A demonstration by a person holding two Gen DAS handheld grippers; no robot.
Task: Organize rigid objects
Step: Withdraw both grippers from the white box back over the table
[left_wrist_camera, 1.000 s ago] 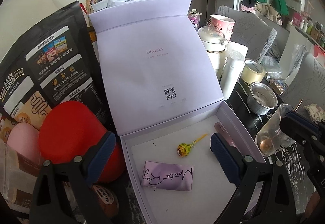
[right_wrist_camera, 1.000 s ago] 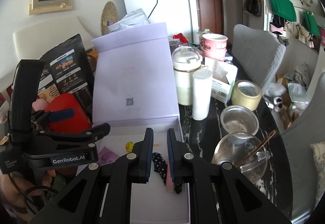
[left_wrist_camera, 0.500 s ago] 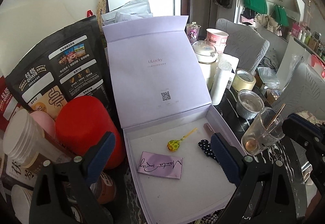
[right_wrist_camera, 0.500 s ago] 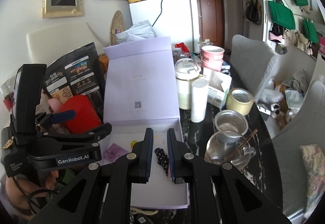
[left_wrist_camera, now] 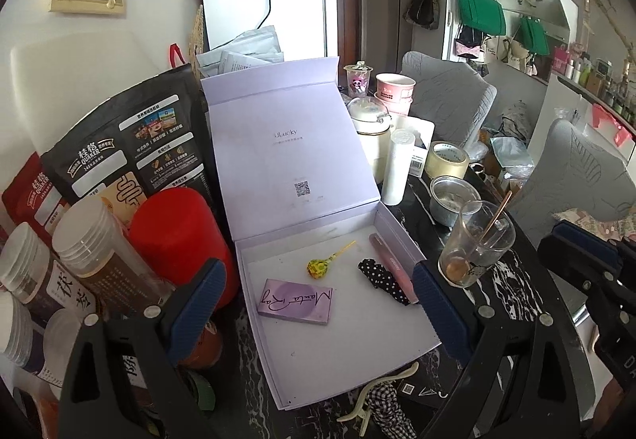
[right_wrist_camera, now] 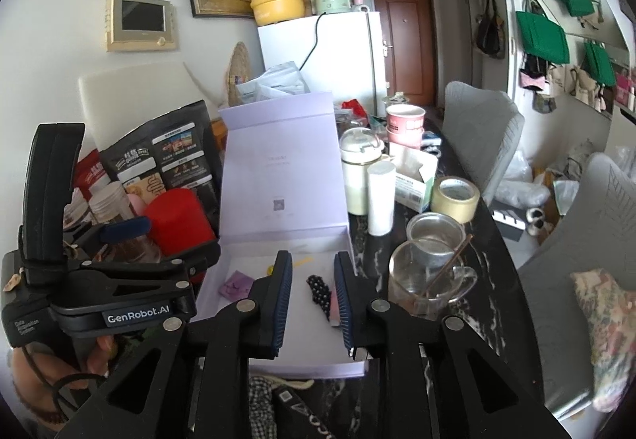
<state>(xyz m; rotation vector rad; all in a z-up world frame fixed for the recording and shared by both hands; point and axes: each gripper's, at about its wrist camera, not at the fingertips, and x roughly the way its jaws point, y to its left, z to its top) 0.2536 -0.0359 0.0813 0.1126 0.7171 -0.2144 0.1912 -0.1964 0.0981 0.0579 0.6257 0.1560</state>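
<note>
An open lilac box (left_wrist_camera: 391, 226) lies on the dark table, lid upright. In it lie a purple card case (left_wrist_camera: 295, 301), a yellow lollipop (left_wrist_camera: 318, 266), a black dotted hair tie (left_wrist_camera: 381, 279) and a pink bar (left_wrist_camera: 391, 270). My left gripper (left_wrist_camera: 320, 302) is open and empty, held above the box front. My right gripper (right_wrist_camera: 312, 298) is open and empty above the box, over the hair tie (right_wrist_camera: 319, 292). The left gripper also shows in the right wrist view (right_wrist_camera: 119, 264). A checkered hair clip (left_wrist_camera: 381, 395) lies in front of the box.
Left of the box stand a red canister (left_wrist_camera: 179, 232), clear jars (left_wrist_camera: 91, 260) and a black oat bag (left_wrist_camera: 127, 144). Right of it stand a glass cup with a stick (left_wrist_camera: 475, 244), a steel cup (left_wrist_camera: 453, 194), tape roll (left_wrist_camera: 447, 158) and white cylinder (left_wrist_camera: 397, 166).
Both grippers have pulled back and up from the box. The right gripper has opened; the hair tie now lies in the box beside the pink bar.
</note>
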